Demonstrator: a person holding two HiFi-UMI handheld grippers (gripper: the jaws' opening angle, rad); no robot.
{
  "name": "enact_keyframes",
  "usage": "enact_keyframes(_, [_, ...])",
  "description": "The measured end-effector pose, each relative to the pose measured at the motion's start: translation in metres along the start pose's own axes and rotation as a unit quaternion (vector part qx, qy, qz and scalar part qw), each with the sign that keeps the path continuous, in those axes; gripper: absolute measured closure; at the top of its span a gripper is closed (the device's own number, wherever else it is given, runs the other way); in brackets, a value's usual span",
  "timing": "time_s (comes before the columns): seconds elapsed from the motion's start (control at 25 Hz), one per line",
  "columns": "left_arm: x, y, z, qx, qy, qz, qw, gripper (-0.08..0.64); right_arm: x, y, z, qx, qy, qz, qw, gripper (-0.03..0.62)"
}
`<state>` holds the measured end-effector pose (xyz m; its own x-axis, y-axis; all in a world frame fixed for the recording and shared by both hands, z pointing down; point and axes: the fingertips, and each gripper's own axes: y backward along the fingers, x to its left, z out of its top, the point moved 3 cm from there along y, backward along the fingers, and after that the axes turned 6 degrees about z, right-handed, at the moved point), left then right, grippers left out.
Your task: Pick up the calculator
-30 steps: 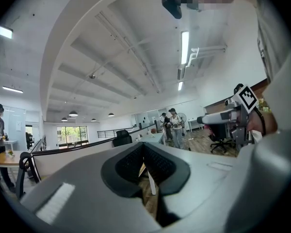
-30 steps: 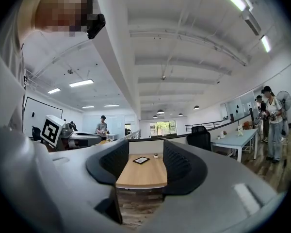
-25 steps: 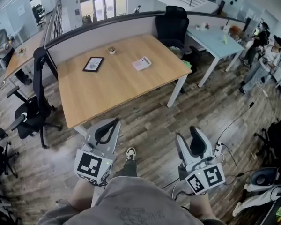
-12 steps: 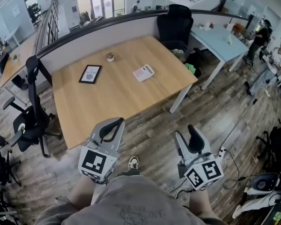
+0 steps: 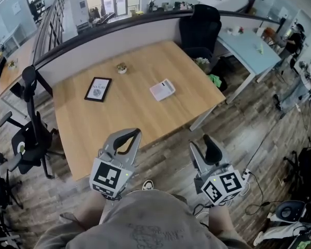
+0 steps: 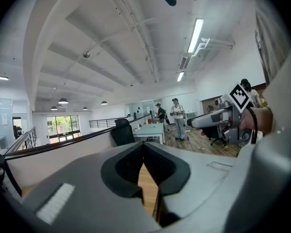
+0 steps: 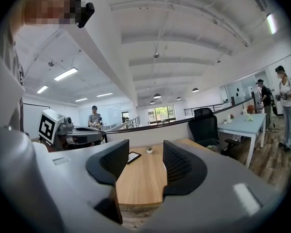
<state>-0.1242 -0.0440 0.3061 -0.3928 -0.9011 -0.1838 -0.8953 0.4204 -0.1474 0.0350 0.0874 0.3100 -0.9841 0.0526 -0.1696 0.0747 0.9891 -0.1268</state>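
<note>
The white calculator (image 5: 162, 90) lies flat on the wooden table (image 5: 140, 113), right of its middle. Both grippers hang well short of it, at the table's near edge. My left gripper (image 5: 136, 133) is shut, its black pads meeting at the tips with nothing between them (image 6: 144, 152). Its neighbour, the right gripper (image 5: 203, 148), stands open and empty over the floor by the table's near corner; in the right gripper view (image 7: 145, 165) the tabletop shows through the gap. The calculator does not show in either gripper view.
A black-framed picture (image 5: 97, 89) and a small potted plant (image 5: 122, 68) sit on the table's far left part. Black office chairs stand at the left (image 5: 28, 134) and behind the table (image 5: 199, 27). A grey partition (image 5: 119, 35) backs it; a pale blue table (image 5: 249, 48) stands right.
The person has walked toward the table: it now lies closer and lower in the head view, and both grippers have reached its near edge. Jaw states look unchanged.
</note>
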Motion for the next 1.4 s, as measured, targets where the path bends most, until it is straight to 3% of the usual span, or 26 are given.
enact_keyframes(0.56, [0.035, -0.077, -0.005, 0.000, 0.004, 0.003, 1.0000, 0.558, -0.060, -0.060, -0.001, 0.007, -0.019, -0.002, 1.000, 0.388])
enact_keyframes(1.0, [0.055, -0.161, -0.009, 0.031, 0.002, 0.050, 0.9983, 0.558, -0.141, -0.134, 0.003, 0.029, -0.028, 0.059, 0.997, 0.388])
enact_keyframes(1.4, [0.075, -0.250, -0.009, 0.068, 0.020, 0.107, 0.9917, 0.558, -0.230, -0.207, 0.017, 0.072, -0.032, 0.125, 0.989, 0.388])
